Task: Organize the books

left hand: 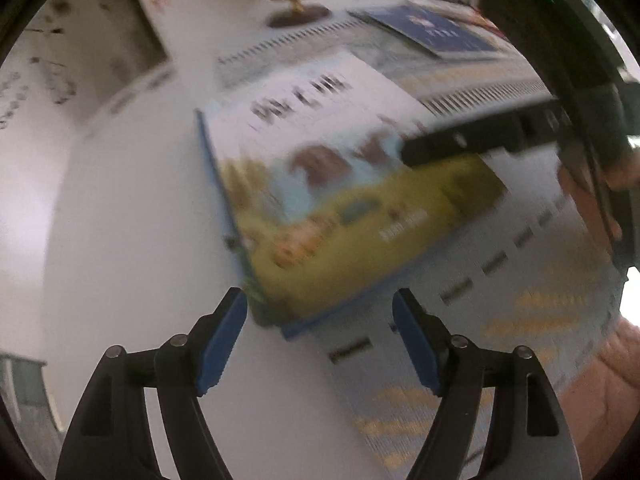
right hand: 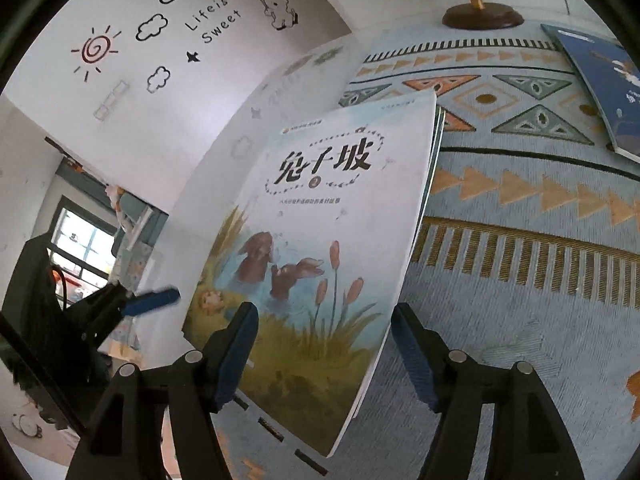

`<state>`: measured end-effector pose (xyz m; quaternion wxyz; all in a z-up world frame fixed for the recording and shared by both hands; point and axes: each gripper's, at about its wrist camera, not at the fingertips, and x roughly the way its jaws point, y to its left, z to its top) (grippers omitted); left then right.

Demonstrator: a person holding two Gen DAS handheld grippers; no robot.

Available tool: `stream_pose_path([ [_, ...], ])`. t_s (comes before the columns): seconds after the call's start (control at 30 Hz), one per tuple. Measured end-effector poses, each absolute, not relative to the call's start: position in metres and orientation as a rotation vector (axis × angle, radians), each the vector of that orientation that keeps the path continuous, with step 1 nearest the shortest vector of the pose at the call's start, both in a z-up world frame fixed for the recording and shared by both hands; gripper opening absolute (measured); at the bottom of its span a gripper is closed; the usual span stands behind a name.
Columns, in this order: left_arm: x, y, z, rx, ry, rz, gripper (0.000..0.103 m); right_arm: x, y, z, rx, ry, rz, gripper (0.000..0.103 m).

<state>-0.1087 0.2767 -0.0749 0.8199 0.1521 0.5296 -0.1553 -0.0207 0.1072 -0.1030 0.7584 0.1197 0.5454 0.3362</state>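
A picture book (right hand: 320,220) with two brown rabbits and reeds on its cover lies face up on top of a thin stack (right hand: 439,120) of like books, half on the white tabletop, half on a patterned cloth. My right gripper (right hand: 325,308) hovers open over the book's near end, its pads apart from the cover. In the blurred left wrist view the same rabbit book (left hand: 340,200) lies ahead, and my left gripper (left hand: 320,294) stands open at its near corner. A dark blue book (right hand: 600,88) lies flat on the cloth at the far right.
A globe on a brown base (right hand: 482,16) stands at the back of the blue and orange patterned cloth (right hand: 520,280). A white wall with sun and cloud decals (right hand: 160,40) rises behind and to the left. One blue-padded finger (right hand: 154,299) of the left gripper shows left of the stack.
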Motion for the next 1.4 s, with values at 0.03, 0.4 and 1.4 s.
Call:
stream_pose_path([
  [0.03,-0.107,0.279,-0.076,0.308,1.134,-0.362,0.074,-0.02,0.108,-0.103,0.259,1.19,0.731,0.069],
  [0.4,-0.094,0.296,-0.073,0.275,1.185,-0.482,0.084,-0.015,0.11,-0.101,0.298,1.231,0.696,0.071],
  [1.4,-0.084,0.279,-0.017,0.209,1.086,-0.292,0.086,0.001,0.046,-0.054,0.494,1.017,0.711,0.081],
])
